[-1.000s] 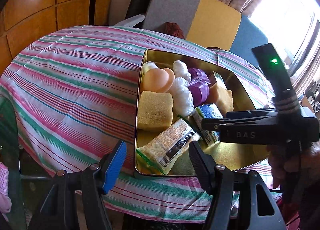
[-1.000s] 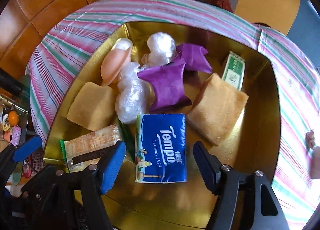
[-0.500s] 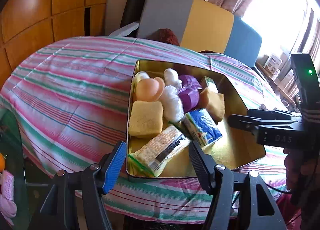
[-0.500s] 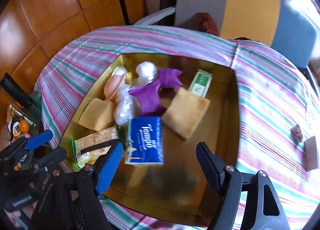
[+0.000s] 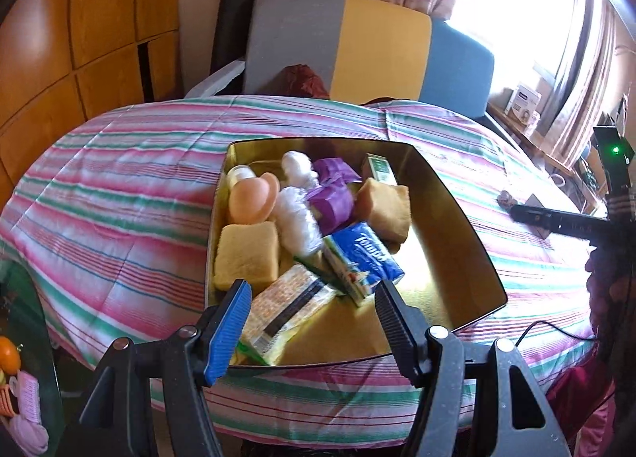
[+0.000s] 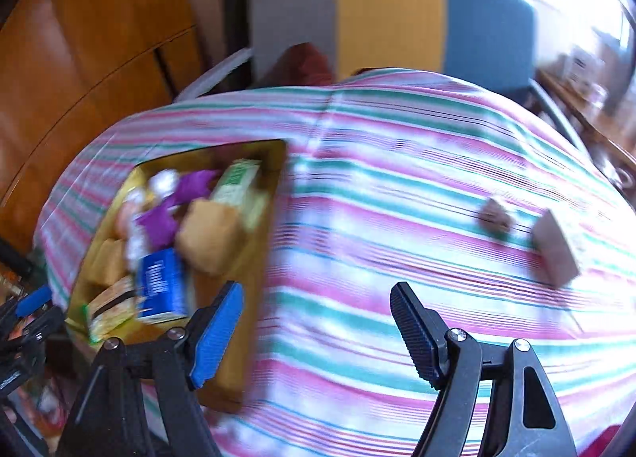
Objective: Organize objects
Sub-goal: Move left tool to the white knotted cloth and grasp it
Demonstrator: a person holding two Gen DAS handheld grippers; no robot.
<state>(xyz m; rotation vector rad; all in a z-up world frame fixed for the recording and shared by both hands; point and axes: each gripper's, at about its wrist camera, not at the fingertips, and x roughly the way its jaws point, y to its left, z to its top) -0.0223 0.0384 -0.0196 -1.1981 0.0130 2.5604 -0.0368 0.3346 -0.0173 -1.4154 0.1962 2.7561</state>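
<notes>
A gold tin tray (image 5: 449, 242) sits on the striped tablecloth. It holds a blue tissue pack (image 5: 363, 254), a cracker packet (image 5: 286, 306), two yellow sponges (image 5: 246, 254), purple cloth (image 5: 332, 198), white plastic bundles (image 5: 296, 218), a peach-coloured item (image 5: 252, 200) and a green box (image 5: 379, 168). My left gripper (image 5: 312, 321) hangs open and empty above the tray's near edge. My right gripper (image 6: 316, 333) is open and empty over bare cloth, to the right of the tray (image 6: 238, 298). The right wrist view is blurred. A small brown thing (image 6: 495, 216) and a small grey box (image 6: 556, 252) lie on the cloth beyond it.
A grey, yellow and blue chair (image 5: 342, 43) stands behind the table. Wooden cabinets (image 5: 79, 19) fill the left. A glass side table with an orange (image 5: 8, 353) sits low at the left. A hand (image 5: 608, 282) carries the right gripper (image 5: 556, 220) at the far right.
The right gripper swung from above the tissue pack in the tray out to the right over the cloth, its jaws a little wider. The left gripper drew back and up.
</notes>
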